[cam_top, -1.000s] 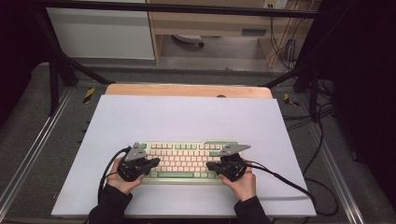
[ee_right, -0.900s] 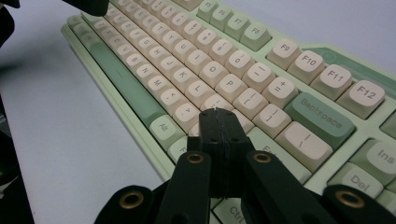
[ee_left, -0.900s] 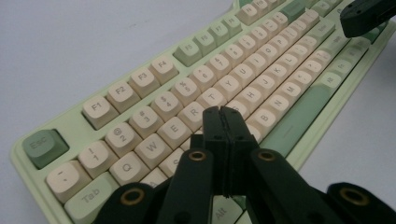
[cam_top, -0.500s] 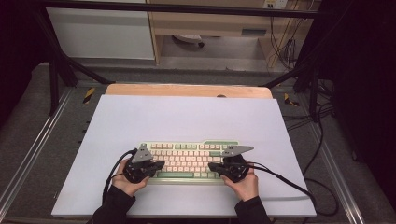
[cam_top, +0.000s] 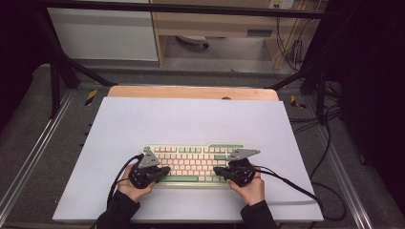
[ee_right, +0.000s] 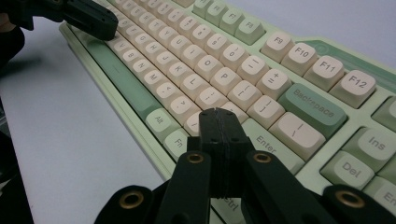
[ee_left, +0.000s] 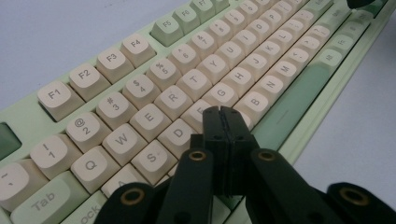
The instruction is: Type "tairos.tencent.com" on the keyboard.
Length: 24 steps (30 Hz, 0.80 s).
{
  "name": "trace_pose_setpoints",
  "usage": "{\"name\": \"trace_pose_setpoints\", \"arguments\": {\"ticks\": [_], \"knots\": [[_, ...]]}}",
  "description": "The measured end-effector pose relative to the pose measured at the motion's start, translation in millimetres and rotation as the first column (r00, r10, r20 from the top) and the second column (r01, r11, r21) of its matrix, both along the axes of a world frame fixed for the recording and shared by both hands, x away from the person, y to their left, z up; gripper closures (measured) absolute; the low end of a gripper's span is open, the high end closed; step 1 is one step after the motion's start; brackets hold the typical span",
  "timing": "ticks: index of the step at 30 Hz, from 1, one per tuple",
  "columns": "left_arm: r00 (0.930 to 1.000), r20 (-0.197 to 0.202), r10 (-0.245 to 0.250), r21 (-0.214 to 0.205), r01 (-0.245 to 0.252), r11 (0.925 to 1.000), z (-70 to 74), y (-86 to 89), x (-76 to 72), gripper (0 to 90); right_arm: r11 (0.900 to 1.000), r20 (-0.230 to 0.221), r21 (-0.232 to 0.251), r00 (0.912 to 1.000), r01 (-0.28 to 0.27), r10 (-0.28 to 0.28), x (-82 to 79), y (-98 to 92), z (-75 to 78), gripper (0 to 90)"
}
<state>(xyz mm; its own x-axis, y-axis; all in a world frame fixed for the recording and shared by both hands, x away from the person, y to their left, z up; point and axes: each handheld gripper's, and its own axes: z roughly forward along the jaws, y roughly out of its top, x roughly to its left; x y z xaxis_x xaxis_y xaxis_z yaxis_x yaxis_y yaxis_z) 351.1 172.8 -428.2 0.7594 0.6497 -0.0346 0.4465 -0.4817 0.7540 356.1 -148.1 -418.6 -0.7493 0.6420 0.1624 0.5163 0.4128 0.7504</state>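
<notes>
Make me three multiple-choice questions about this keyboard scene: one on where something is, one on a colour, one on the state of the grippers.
1. Where is the left gripper?
A. over the keyboard's left end
B. off the mat
C. at the wooden edge

2. What colour is the Backspace key?
A. cream
B. green
C. black

3. How are the right gripper's fingers?
A. wide apart
B. clamped on a cable
C. pressed together, empty

Answers: 1 A, the high view shows it there. 2 B, it is dark green among cream keys. 3 C, the right gripper view shows them touching.
</notes>
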Motion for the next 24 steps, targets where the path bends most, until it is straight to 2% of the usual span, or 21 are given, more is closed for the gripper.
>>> {"name": "trace_pose_setpoints", "arguments": {"ticks": [6,14,24], "knots": [[1.0,-0.002,-0.002,0.004,0.002,1.0,-2.9,-1.6,0.1,89.3,1.0,0.002,-0.001,1.0,-0.001,0.001,-0.1,-0.2,0.0,90.0],[0.9999,0.008,-0.011,-0.002,0.011,0.9999,2.4,-0.4,-2.6,89.2,1.0,0.001,0.002,1.0,0.001,-0.001,-0.3,-0.5,0.5,90.0],[0.9999,0.013,0.004,-0.015,-0.004,0.9999,6.5,7.4,-3.0,89.2,1.0,0.0,0.0,1.0,0.0,0.0,-0.1,-0.6,-0.2,90.0]]}}
